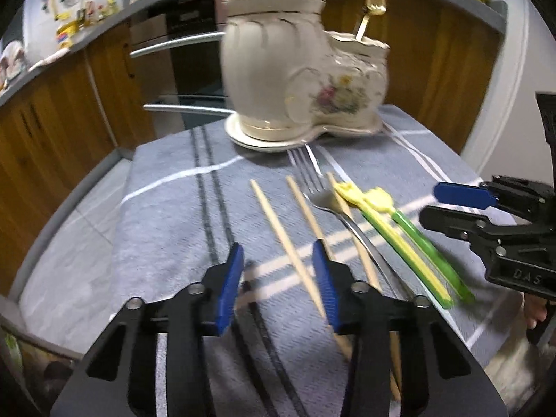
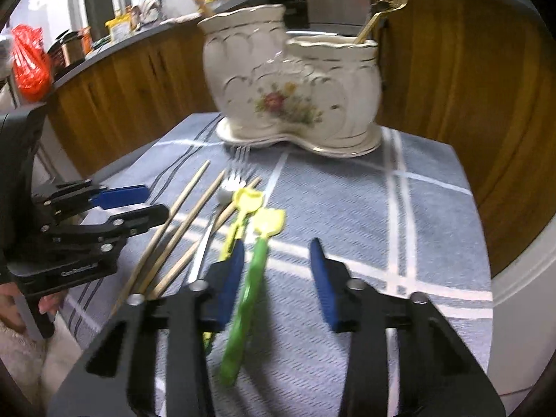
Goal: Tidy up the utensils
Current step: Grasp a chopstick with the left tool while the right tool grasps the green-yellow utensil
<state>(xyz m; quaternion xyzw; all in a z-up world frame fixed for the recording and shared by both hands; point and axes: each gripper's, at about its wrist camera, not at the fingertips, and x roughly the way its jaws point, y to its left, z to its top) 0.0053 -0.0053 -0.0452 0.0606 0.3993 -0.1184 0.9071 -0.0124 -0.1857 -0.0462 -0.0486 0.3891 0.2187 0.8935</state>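
Observation:
A white floral ceramic holder [image 1: 295,80] [image 2: 288,93] stands at the back of a striped blue cloth [image 1: 173,208], with wooden sticks in its tall part and a gold fork [image 1: 373,3] in its low part. On the cloth lie three chopsticks, a silver fork [image 1: 323,198] and two green-and-yellow plastic utensils [image 1: 427,253]. My left gripper [image 1: 278,278] is open just above the cloth, the leftmost chopstick [image 1: 281,232] running between its pads close to the right one. My right gripper [image 2: 278,274] is open too, straddling one green utensil [image 2: 250,288] near its left pad.
Wooden cabinets and an oven with metal handles [image 1: 180,45] stand behind the table. The counter above holds clutter, including a red bag [image 2: 29,62]. The cloth's right half [image 2: 399,226] is bare. Each gripper shows at the edge of the other's view.

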